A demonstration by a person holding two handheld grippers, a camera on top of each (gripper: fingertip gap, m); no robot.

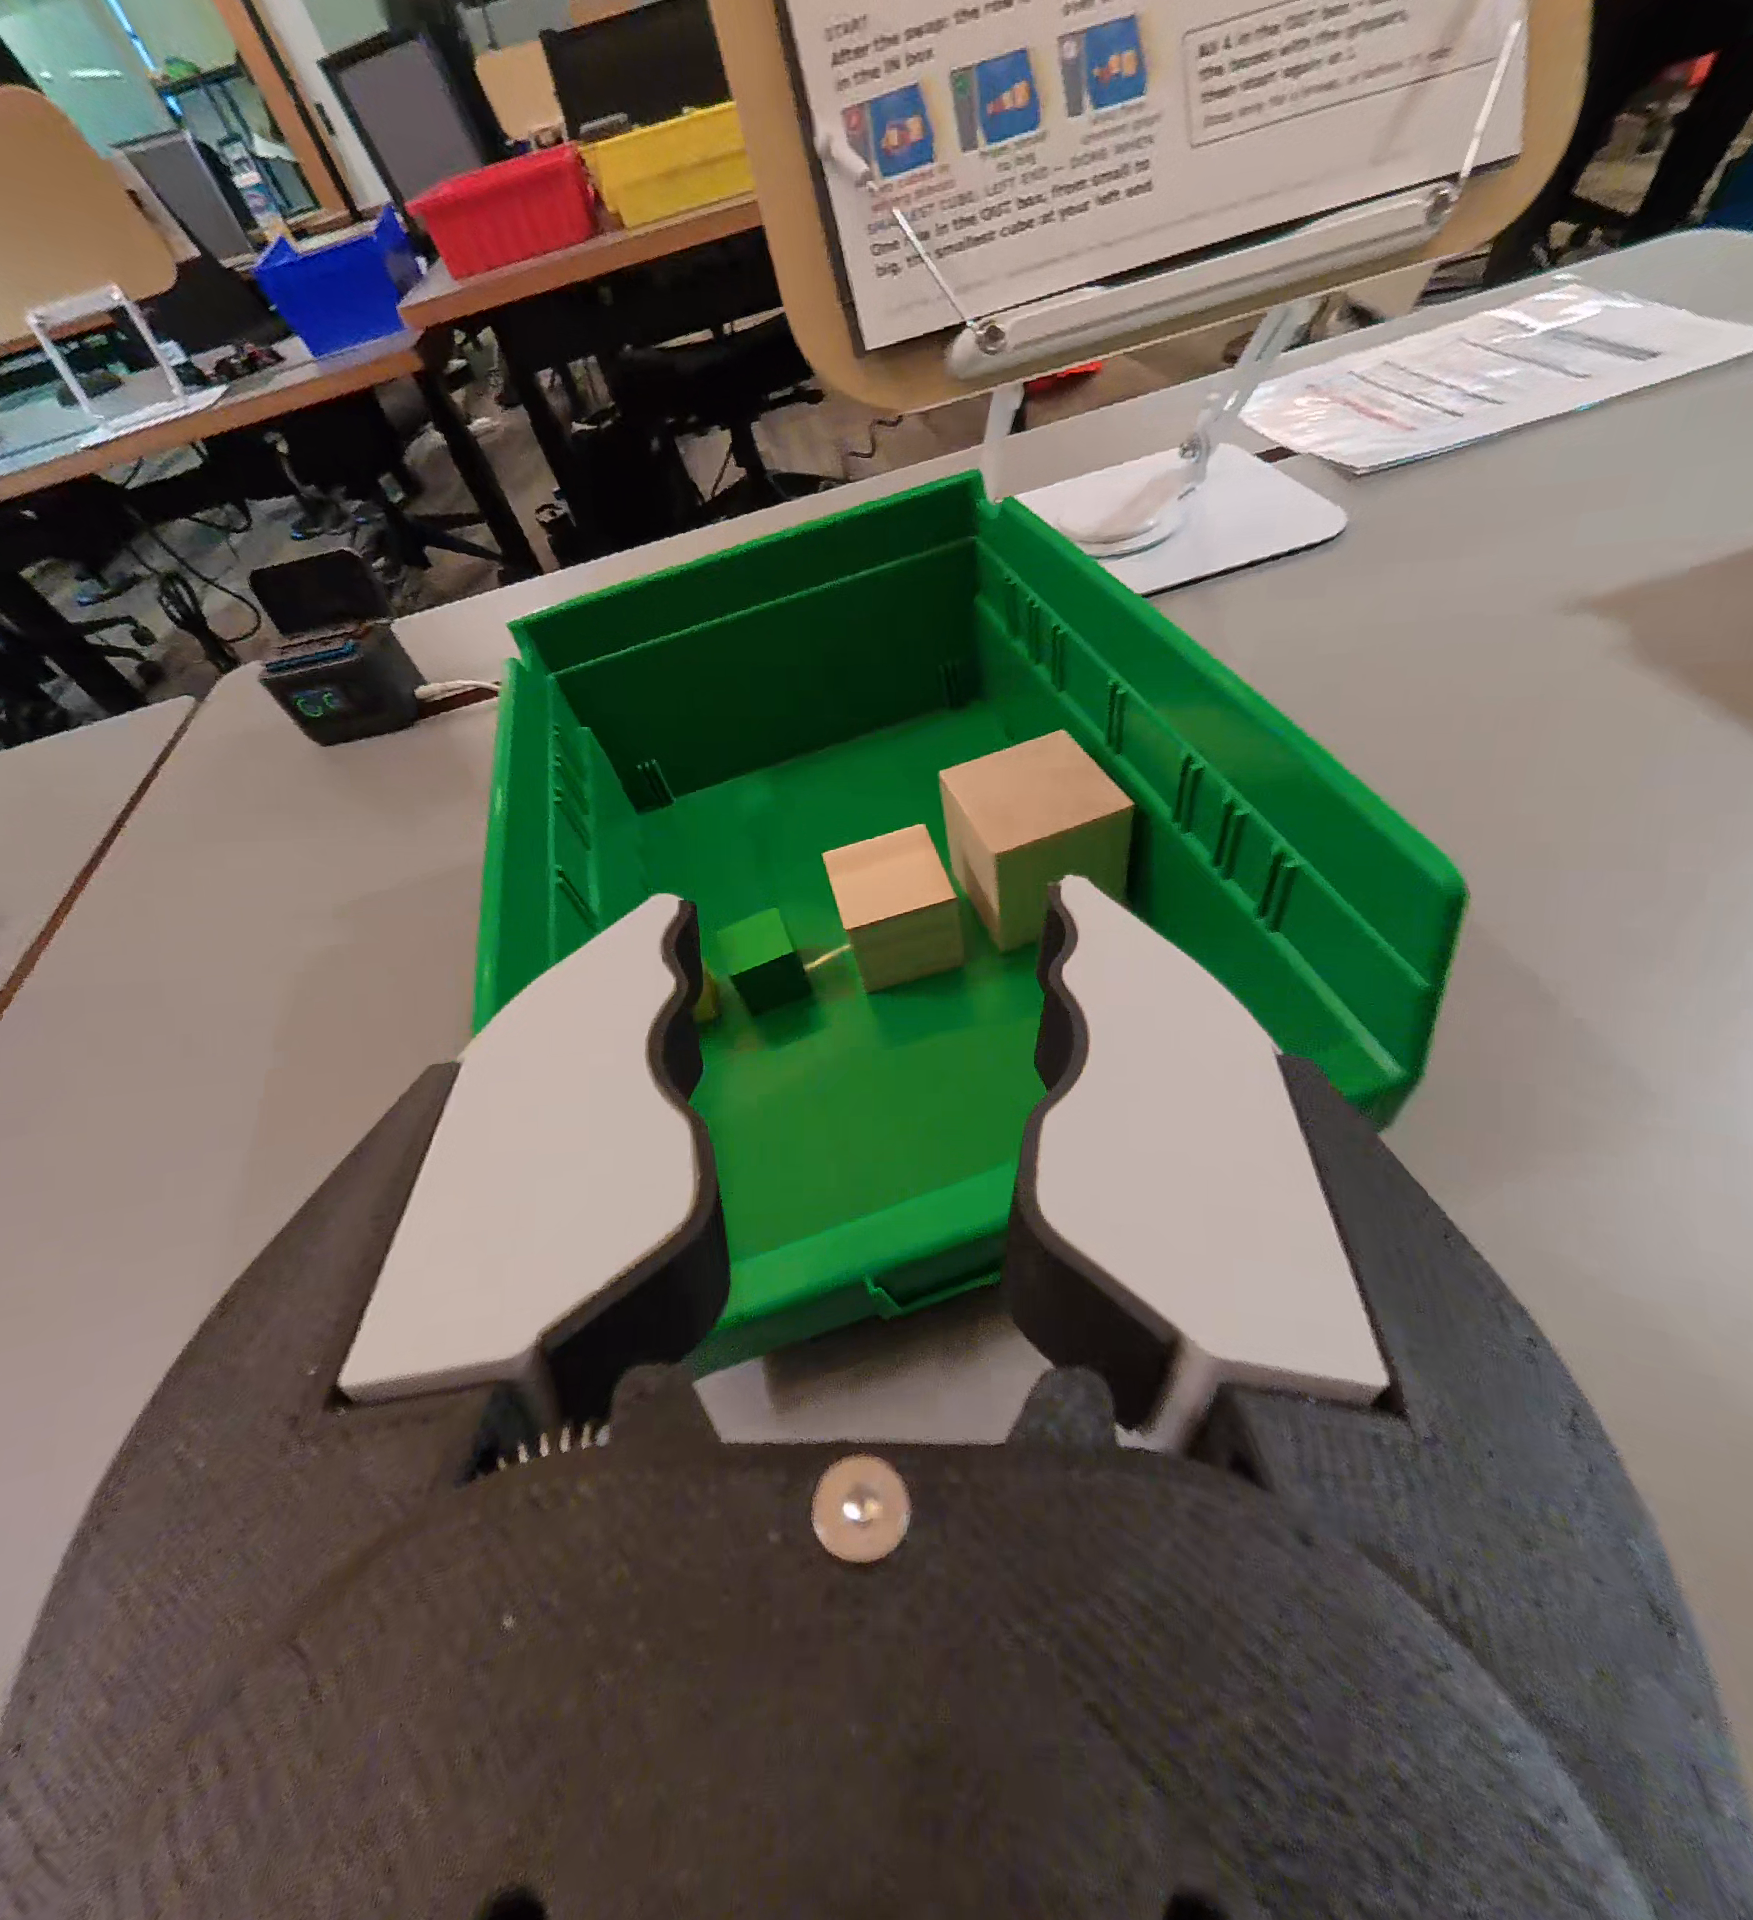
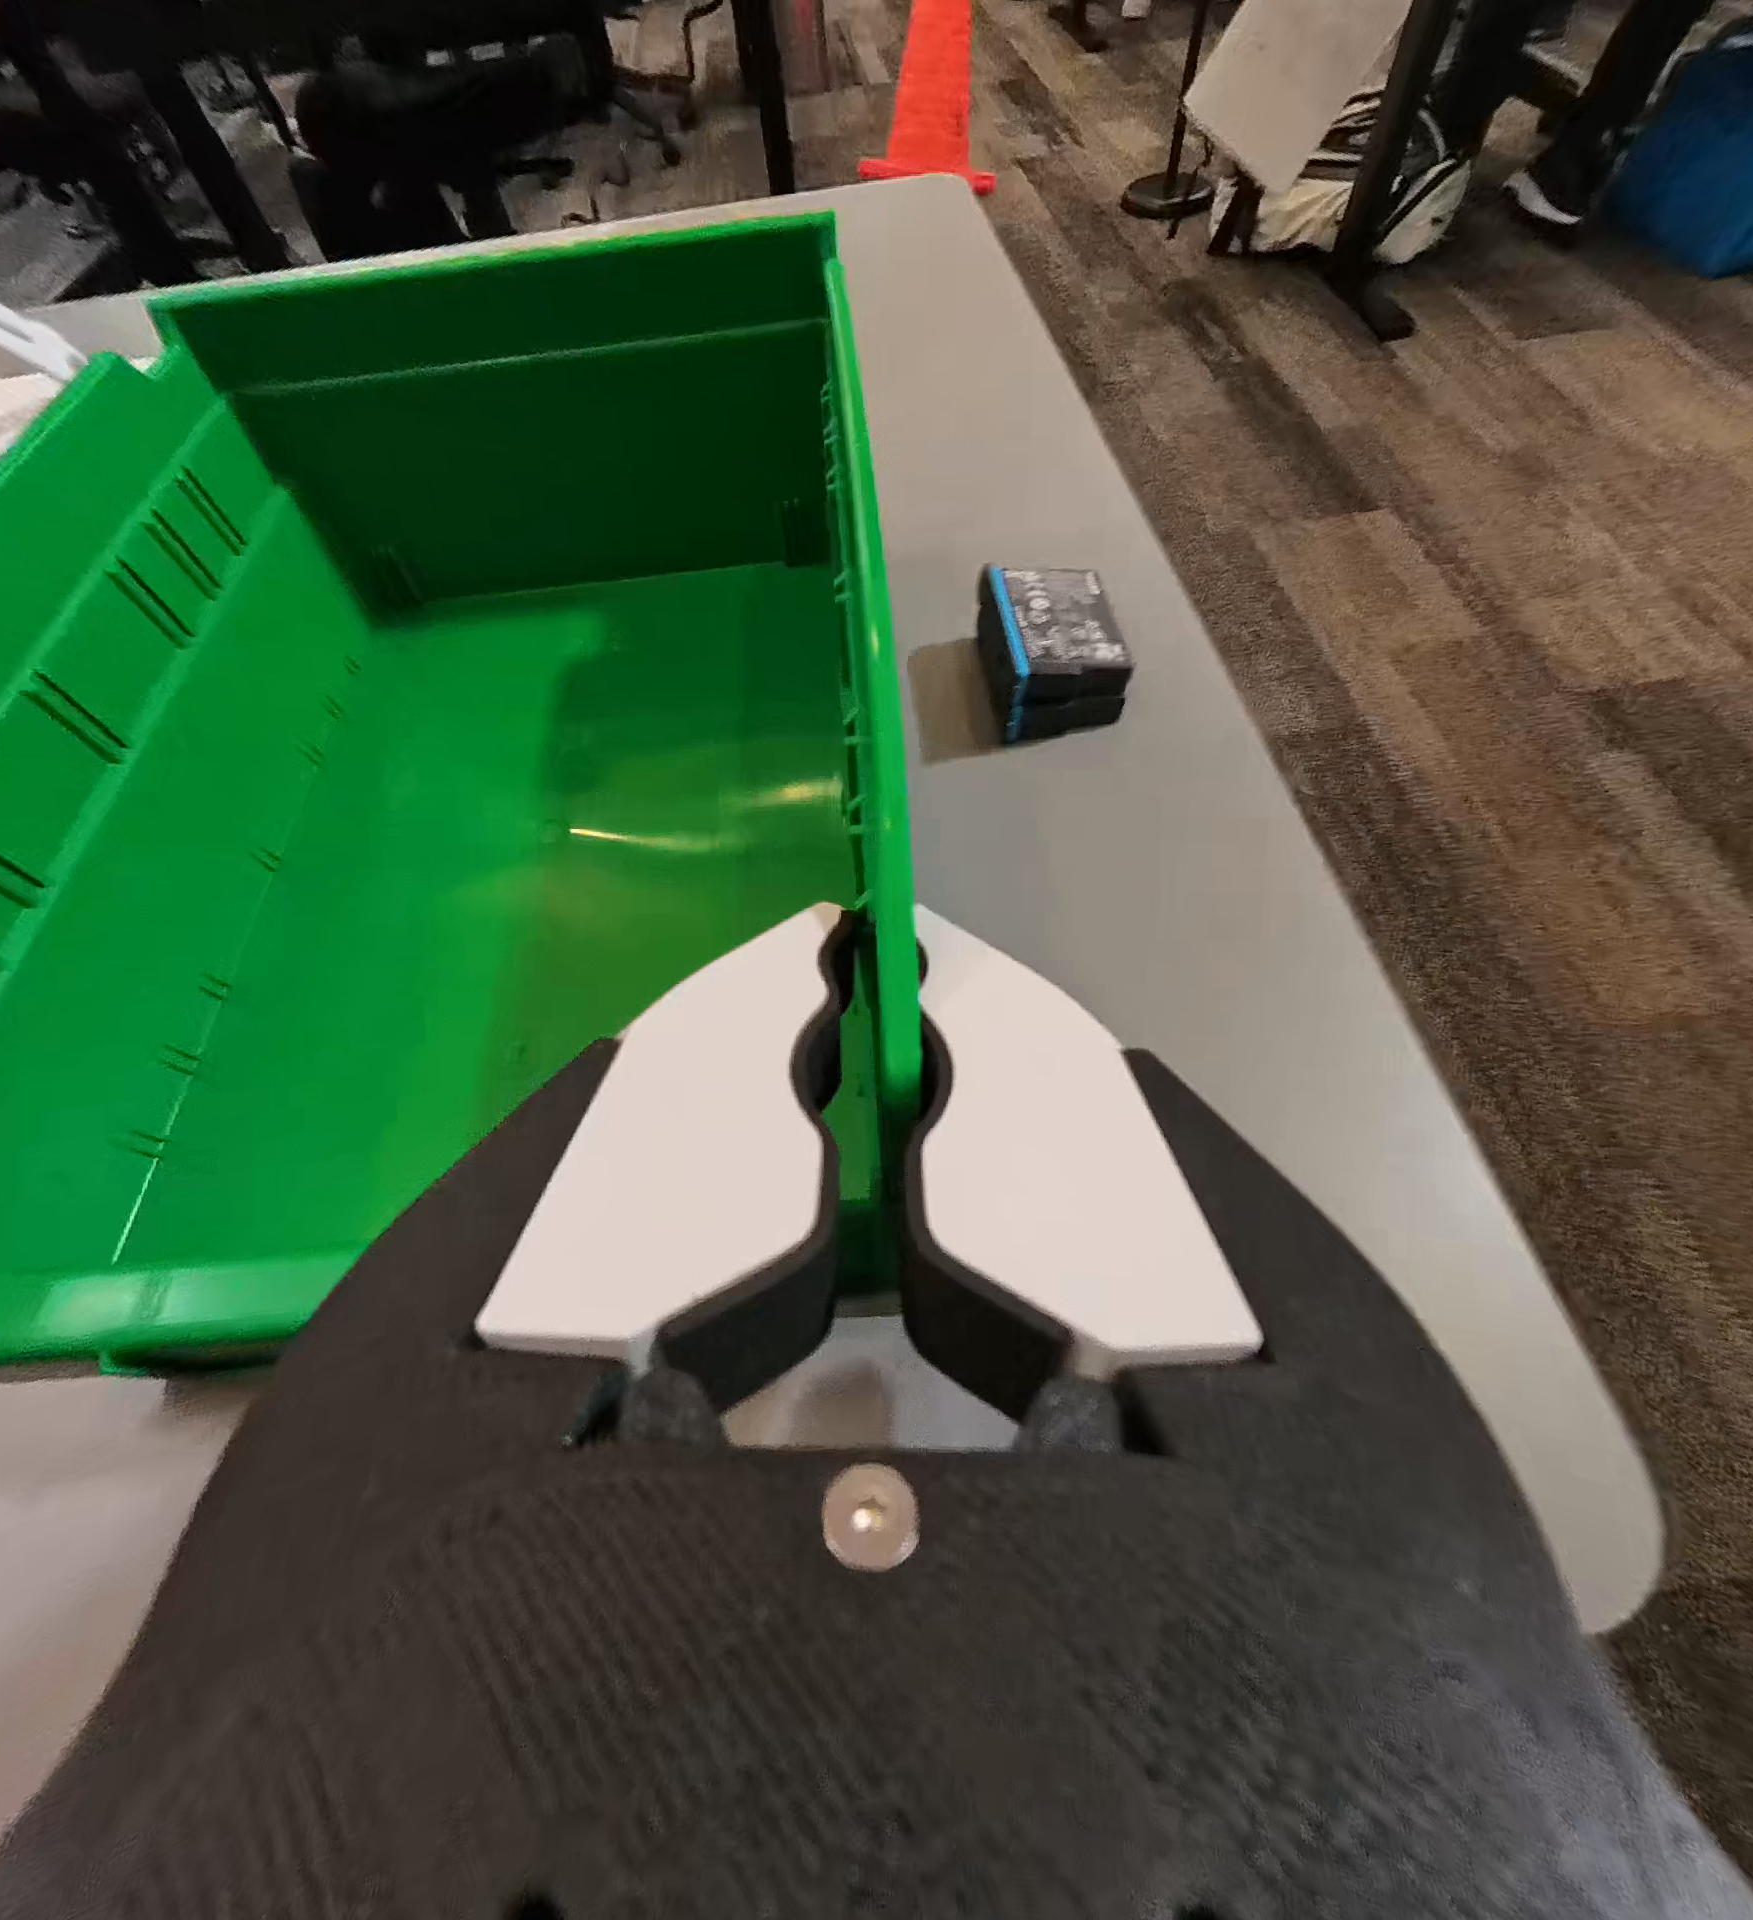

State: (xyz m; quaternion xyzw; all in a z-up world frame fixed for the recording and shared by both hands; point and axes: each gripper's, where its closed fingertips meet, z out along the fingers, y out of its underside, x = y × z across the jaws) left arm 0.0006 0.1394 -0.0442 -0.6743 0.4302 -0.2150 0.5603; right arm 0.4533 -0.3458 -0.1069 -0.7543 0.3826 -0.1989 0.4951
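Left wrist view: the left gripper (image 1: 867, 914) hangs with its jaws spread wide and nothing between them, poised over the near end of a green bin (image 1: 1267, 831) on a grey table (image 1: 228, 1039). Inside the bin stand a row of cubes: a large wooden cube (image 1: 1033, 831) nearest the bin's right wall, a medium wooden cube (image 1: 891, 904) just beside it, and a small green cube (image 1: 768, 961) further left, close to the left fingertip. A sliver of something yellow shows behind that fingertip, too hidden to tell what it is. Beyond the bin a stand (image 1: 1204, 509) carries a board with a printed sheet (image 1: 1111, 156), a clear sleeve of paper (image 1: 1506, 374) lies to its right, and a small dark device (image 1: 337, 665) sits off the bin's far left corner. Red (image 1: 508, 218), yellow (image 1: 669, 166) and blue (image 1: 332, 281) bins rest on tables further back. Right wrist view: the right gripper (image 2: 877, 920) is clamped on the right side wall of a green bin (image 2: 436, 468), one finger inside the wall and one outside, jaws nearly together with the plastic between them. What shows of this bin's floor holds nothing. To its right on the table (image 2: 1215, 935) lies a small black pack with blue edging (image 2: 1054, 649), apart from the bin. An orange cone (image 2: 929, 94) stands on the floor past the table's far end.
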